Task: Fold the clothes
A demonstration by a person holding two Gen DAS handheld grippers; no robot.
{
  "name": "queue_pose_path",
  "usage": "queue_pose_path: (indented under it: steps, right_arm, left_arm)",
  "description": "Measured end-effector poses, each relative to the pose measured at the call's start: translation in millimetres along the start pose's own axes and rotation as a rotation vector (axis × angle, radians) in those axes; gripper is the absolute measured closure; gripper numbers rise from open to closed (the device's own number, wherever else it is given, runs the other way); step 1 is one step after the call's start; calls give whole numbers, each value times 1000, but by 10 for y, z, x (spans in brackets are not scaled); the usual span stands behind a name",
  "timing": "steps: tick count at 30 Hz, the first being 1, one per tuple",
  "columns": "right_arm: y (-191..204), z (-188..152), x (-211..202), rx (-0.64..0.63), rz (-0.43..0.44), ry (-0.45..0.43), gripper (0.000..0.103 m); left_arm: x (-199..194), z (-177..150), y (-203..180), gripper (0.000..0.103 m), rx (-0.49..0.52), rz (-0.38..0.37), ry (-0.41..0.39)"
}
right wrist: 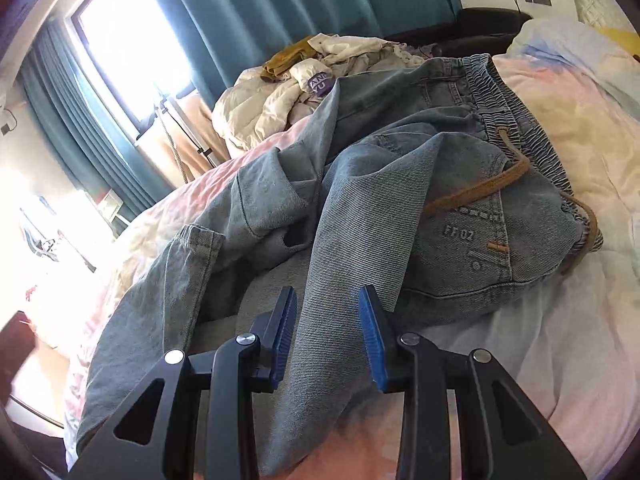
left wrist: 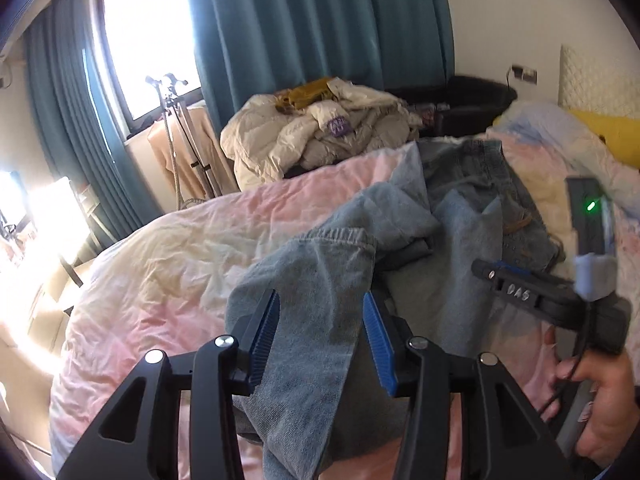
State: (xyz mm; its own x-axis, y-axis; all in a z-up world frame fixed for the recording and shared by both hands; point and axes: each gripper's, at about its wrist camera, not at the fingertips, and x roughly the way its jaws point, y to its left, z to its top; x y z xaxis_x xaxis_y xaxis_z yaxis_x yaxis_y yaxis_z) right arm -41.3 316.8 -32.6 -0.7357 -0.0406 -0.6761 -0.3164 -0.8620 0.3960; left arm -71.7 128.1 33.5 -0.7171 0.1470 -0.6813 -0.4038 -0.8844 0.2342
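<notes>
Light blue jeans (left wrist: 320, 272) lie crumpled on a pink and cream duvet (left wrist: 180, 240). My left gripper (left wrist: 320, 296) hovers over one leg; the denim runs loosely between its blue pads, which stand apart from it. In the right wrist view, the jeans (right wrist: 400, 184) show an elastic waistband and a brown drawstring (right wrist: 480, 188) at the far right. My right gripper (right wrist: 326, 292) is shut on a bunched fold of the other leg, with both pads against the cloth. The right gripper (left wrist: 486, 272) also shows at the right of the left wrist view, held by a hand (left wrist: 600, 400).
A heap of cream jackets (left wrist: 304, 132) lies beyond the bed's far edge. Behind it hang teal curtains (left wrist: 320, 20) beside a bright window. A metal stand (left wrist: 176, 120) is at the left, a black seat (left wrist: 472, 96) and a yellow pillow (left wrist: 612, 132) at the right.
</notes>
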Motion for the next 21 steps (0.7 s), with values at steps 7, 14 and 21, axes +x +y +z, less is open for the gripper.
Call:
queue_pose_path:
  steps: [7,14,21]
  right_arm:
    - [-312,66,16,120,-14,22,71]
    - [-326,71,193,126,-7,49,71]
    - [-311,55,355,107,-31,58,71]
  left_arm:
    - [891,107,-358,58,55,-17,182]
    - [1449,79,-548,58,80,116,290]
    - [1432,43,-302,73,-61,137,268]
